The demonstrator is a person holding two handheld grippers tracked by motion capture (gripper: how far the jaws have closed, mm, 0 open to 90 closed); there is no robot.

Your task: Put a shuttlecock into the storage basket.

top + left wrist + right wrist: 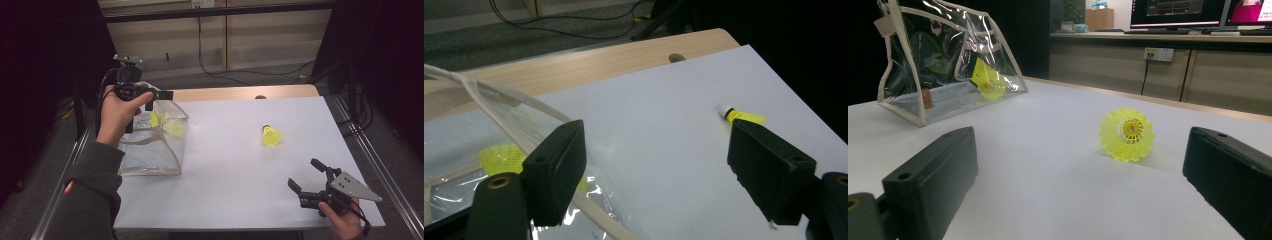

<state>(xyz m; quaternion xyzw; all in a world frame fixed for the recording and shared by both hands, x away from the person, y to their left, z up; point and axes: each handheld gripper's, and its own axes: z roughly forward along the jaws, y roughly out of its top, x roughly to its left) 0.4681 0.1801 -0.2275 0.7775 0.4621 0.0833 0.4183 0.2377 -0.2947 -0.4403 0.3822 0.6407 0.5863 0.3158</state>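
left gripper jaws spread, empty, above clear bag | right gripper jaws apart, empty, low at table's near edge | done: two yellow shuttlecocks in bag | left: one shuttlecock lying loose on table, well apart from bag, between the grippers

Open table surrounds the shuttlecock; bag stands well left.
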